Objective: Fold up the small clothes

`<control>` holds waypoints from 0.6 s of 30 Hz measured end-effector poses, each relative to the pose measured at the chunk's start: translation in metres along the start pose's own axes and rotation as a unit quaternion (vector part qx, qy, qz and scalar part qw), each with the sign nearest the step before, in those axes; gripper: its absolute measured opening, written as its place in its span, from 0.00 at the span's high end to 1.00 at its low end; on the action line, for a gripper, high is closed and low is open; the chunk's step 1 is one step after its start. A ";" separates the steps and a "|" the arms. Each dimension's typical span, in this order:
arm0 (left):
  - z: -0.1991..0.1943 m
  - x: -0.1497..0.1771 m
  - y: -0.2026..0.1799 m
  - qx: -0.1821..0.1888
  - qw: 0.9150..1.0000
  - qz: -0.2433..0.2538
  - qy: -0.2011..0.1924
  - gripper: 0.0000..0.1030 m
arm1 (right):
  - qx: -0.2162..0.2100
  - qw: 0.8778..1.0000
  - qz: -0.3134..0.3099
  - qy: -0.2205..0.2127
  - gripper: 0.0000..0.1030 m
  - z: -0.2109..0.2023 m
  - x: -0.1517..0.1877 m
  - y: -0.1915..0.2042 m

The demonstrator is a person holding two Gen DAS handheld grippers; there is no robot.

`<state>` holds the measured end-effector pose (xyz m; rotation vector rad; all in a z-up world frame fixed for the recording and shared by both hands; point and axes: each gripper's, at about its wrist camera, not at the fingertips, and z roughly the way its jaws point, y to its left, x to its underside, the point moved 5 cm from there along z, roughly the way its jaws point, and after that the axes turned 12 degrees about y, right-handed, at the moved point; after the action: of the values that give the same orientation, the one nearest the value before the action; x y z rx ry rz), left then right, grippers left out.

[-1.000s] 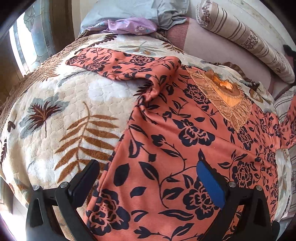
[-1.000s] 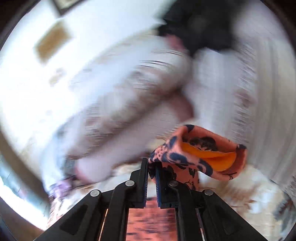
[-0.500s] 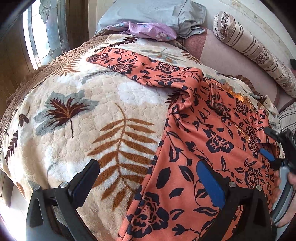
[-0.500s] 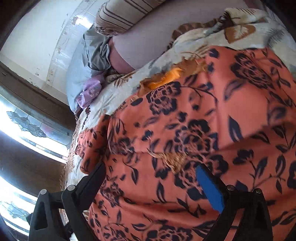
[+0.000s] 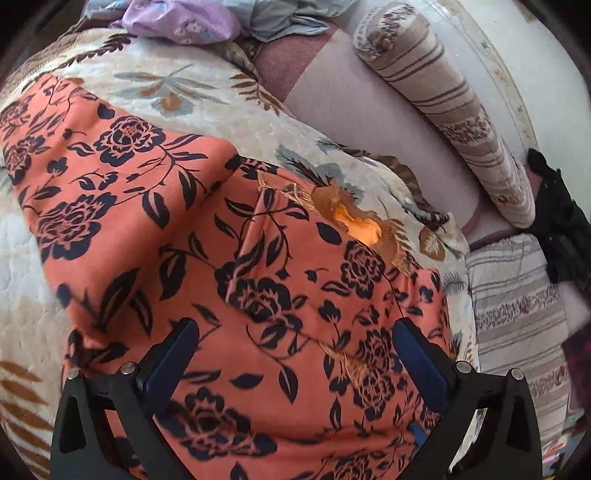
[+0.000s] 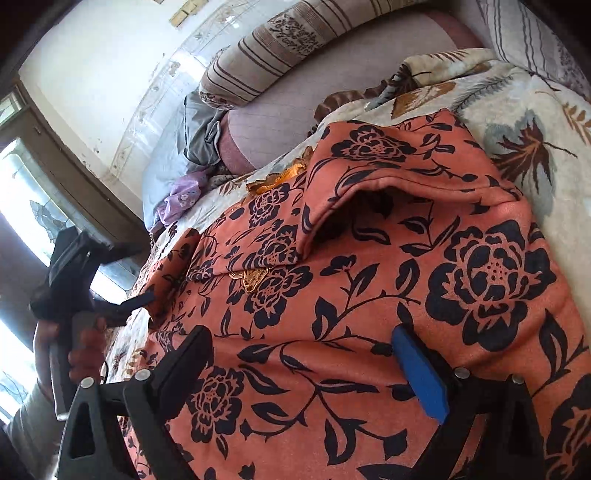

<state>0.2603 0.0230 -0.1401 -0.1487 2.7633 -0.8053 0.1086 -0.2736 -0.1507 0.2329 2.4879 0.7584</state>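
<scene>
An orange garment with a dark navy flower print [image 5: 229, 266] lies spread on a leaf-patterned blanket [image 5: 184, 85]; its gold embroidered neckline [image 5: 354, 218] is at the far side. In the right wrist view the garment [image 6: 406, 295] has its right sleeve folded over the body, leaving a raised fold [image 6: 369, 192]. My left gripper [image 5: 295, 343] is open and empty just above the cloth. My right gripper [image 6: 299, 354] is open and empty over the garment. The left gripper also shows in the right wrist view [image 6: 122, 306], held in a hand.
A striped bolster pillow [image 5: 454, 103] lies along the wall at the back. Grey and purple clothes [image 5: 184, 18] are piled at the head of the bed. A striped cushion [image 5: 517, 306] sits to the right. A window [image 6: 22, 206] is on the left.
My right gripper let go of the sleeve it carried, laid over the body, and opened. My left gripper moved right, from the left edge to over the garment's body.
</scene>
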 end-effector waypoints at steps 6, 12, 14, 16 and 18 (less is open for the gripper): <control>0.029 -0.015 0.010 -0.023 0.999 -0.029 0.006 0.00 | -0.026 1.000 0.007 -0.009 0.04 -0.001 0.000 -0.005; 0.038 -0.019 0.021 -0.116 0.993 -0.020 0.026 0.91 | -0.031 0.999 0.008 -0.011 0.04 -0.001 0.000 -0.005; 0.032 -0.020 0.019 -0.113 0.993 -0.014 0.018 0.92 | -0.030 0.999 0.007 -0.011 0.04 0.000 0.000 -0.005; 0.012 -0.019 0.005 -0.119 0.993 0.011 -0.022 0.93 | -0.031 0.999 0.008 -0.011 0.04 -0.001 0.000 -0.005; -0.023 -0.012 -0.016 -0.132 0.986 0.047 -0.087 0.94 | -0.030 0.999 0.008 -0.011 0.04 0.000 0.000 -0.005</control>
<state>0.2664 0.0230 -0.1099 -0.1304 2.6751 -0.3807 0.1082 -0.2782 -0.1536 0.2384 2.4416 0.8321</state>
